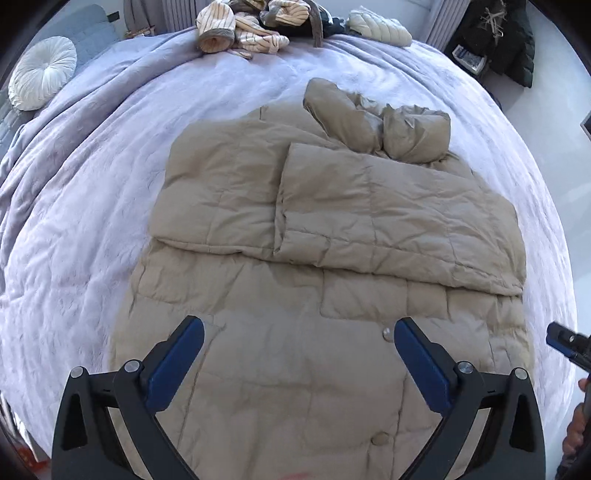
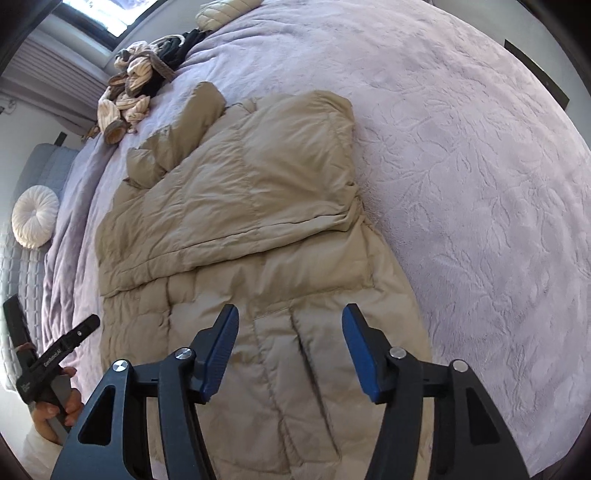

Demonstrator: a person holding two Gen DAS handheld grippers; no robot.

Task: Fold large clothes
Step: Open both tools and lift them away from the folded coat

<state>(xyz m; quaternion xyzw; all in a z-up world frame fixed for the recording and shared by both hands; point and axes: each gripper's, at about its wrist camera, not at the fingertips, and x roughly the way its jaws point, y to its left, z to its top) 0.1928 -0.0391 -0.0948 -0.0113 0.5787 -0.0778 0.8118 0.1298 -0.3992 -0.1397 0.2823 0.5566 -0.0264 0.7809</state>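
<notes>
At far left of the left wrist view, one round white pleated cushion (image 1: 42, 72) lies at the edge of the lavender embossed bed cover (image 1: 92, 206), its neighbouring grey-blue quilted headboard cut off by the frame. Farther right along the far edge sits a heap of cream striped clothes (image 1: 240, 27), tangled so that their number cannot be told. Mid-bed lies one beige quilted puffer coat (image 1: 295, 229), both sides folded inward across its upper half, one sleeve bunched on top, two round snaps showing on its lower panel. Above that lower panel the left gripper (image 1: 295, 332) hangs spread wide, nothing between its blue pads. The right gripper (image 2: 290, 321) is likewise parted and empty over the hem, which is cut off below.
</notes>
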